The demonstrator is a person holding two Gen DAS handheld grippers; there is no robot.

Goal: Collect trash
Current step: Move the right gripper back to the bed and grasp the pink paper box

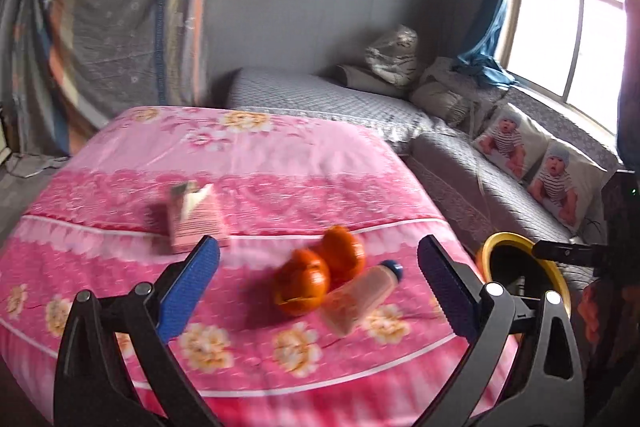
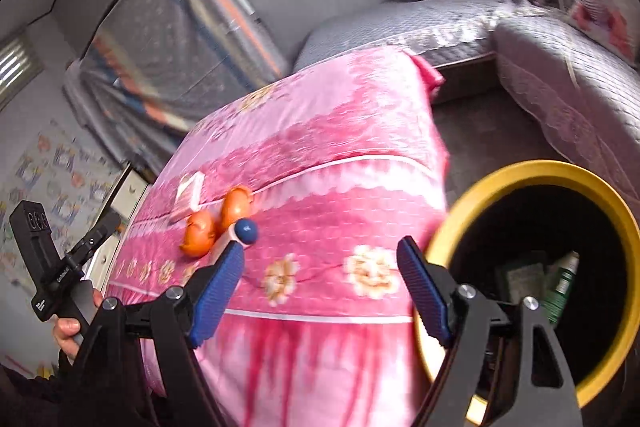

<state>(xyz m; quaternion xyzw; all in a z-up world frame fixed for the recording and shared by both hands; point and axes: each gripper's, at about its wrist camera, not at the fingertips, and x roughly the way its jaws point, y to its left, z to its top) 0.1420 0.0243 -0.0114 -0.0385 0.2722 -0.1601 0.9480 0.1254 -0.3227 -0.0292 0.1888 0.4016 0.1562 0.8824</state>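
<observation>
On the pink flowered table cover (image 1: pixel 248 163) lie two orange peel halves (image 1: pixel 304 281), a cream tube with a blue cap (image 1: pixel 362 297) beside them, and a small pink carton (image 1: pixel 196 215) further back. My left gripper (image 1: pixel 318 281) is open and empty, hovering just in front of the peels. My right gripper (image 2: pixel 320 281) is open and empty, at the table's front edge beside the yellow-rimmed black bin (image 2: pixel 532 171). The peels (image 2: pixel 218 219), tube cap (image 2: pixel 245 231) and carton (image 2: pixel 188 193) also show in the right wrist view. The bin holds a green bottle (image 2: pixel 562 287) and a dark packet.
The bin also shows at the table's right corner in the left wrist view (image 1: pixel 490 247). A grey sofa (image 1: pixel 460 171) with baby-print cushions (image 1: pixel 540 163) runs behind and to the right. A draped cloth hangs at the back left. The left hand's handle (image 2: pixel 40 259) is at the left.
</observation>
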